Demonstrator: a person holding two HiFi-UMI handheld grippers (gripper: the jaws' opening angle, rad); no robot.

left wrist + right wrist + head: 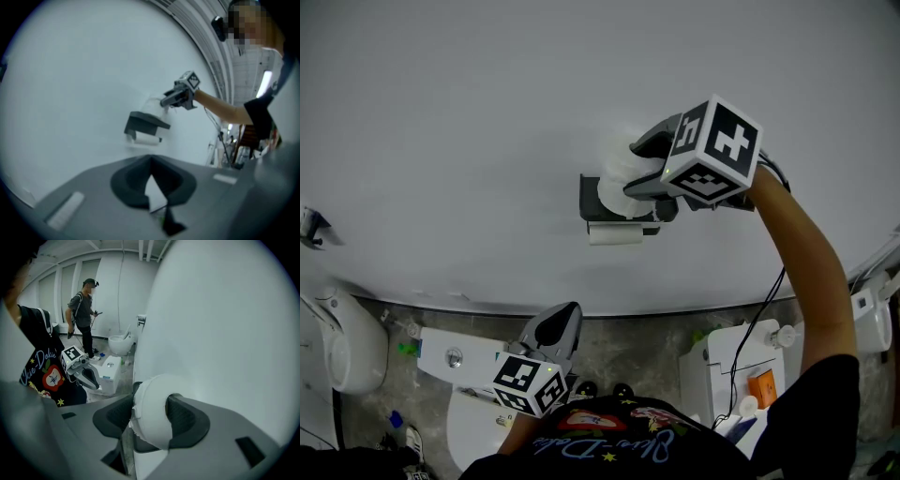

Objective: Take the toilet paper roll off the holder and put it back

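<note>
My right gripper (637, 167) is raised against the white wall and is shut on the white toilet paper roll (617, 169). In the right gripper view the roll (152, 399) fills the gap between the two dark pads (187, 420). The black holder (592, 199) is fixed to the wall just below the roll, with a short white cylinder (614, 234) under its cover. The left gripper view shows the holder (143, 123) with my right gripper (171, 99) above it. My left gripper (565, 319) hangs low near my body, shut and holding nothing.
A toilet (337, 347) stands at the left, with white boxes (455, 358) (736, 361) on the grey floor below the wall. A cable (764, 314) trails from my right arm. Another person (83, 310) stands further along by a second toilet (119, 344).
</note>
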